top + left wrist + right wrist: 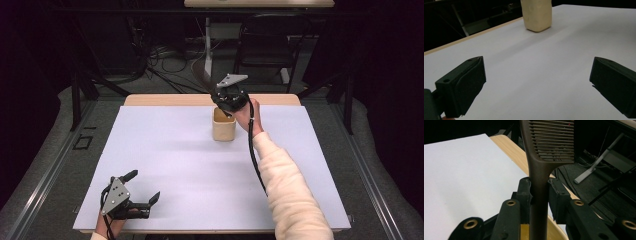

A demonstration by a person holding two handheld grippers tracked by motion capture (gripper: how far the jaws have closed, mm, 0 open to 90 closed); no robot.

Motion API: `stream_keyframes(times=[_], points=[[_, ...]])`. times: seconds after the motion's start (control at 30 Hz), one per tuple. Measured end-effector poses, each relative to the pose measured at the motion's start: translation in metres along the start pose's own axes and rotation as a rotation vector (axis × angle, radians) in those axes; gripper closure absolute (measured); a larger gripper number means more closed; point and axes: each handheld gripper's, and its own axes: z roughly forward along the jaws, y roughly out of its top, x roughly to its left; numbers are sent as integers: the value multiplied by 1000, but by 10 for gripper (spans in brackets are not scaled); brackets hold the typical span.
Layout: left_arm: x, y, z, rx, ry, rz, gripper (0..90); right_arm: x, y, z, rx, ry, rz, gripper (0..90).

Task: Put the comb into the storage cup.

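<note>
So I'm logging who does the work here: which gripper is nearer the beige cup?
The right. The right gripper is directly over the beige cup, shut on a brown comb. The left gripper rests open at the table's near left corner, far from the cup.

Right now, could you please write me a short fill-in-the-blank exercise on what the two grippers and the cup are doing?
1. The right gripper is shut on the handle of a brown ____.
2. The left gripper rests near the table's front edge with its jaws ____.
3. The cup stands on the white mat directly below the ____ gripper.
4. The comb has its teeth pointing ____ from the cup.

Missing words: comb; open; right; away
</note>
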Motion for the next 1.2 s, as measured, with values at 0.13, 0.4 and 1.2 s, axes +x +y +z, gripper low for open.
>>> stream_keyframes(times=[0.13,0.4,1.2], points=[[0,0,0,-1,0,3,3,0,-2,3,5,3,-6,723],[0,0,0,-1,1,1,3,0,-4,9,19,9,2,723],[0,0,0,0,0,2,3,1,-13,19,54,25,12,723]])
